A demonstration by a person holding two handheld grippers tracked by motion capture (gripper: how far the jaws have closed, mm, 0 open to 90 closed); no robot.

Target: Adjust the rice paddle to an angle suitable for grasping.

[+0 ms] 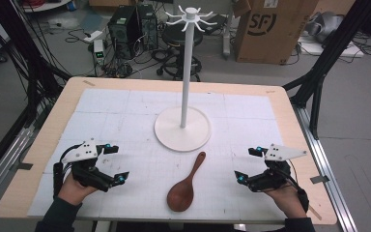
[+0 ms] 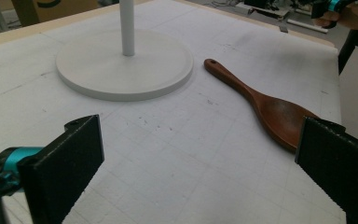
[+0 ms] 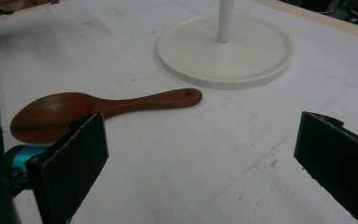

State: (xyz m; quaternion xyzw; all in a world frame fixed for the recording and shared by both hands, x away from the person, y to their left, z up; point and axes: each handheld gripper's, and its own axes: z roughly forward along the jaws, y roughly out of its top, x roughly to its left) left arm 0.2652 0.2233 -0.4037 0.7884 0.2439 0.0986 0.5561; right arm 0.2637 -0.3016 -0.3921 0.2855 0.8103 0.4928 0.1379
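A dark brown wooden spoon [image 1: 186, 184] lies flat on the white mat near the front edge, bowl toward me, its holed handle pointing at a white hook stand [image 1: 183, 126] with a round base and tall pole. My left gripper [image 1: 116, 164] rests at the front left, open and empty; its own view shows the spoon [image 2: 261, 105] ahead to the right and the stand base [image 2: 121, 65]. My right gripper [image 1: 247, 165] sits at the front right, open and empty, with the spoon [image 3: 98, 109] to its left and the stand base [image 3: 223, 49] beyond.
The wooden table [image 1: 290, 121] carries a white gridded mat [image 1: 116, 121]. Behind the table stand a cardboard box [image 1: 270, 29], computer towers [image 1: 130, 24], a stool and loose cables. Black frame legs [image 1: 319, 82] rise at the right.
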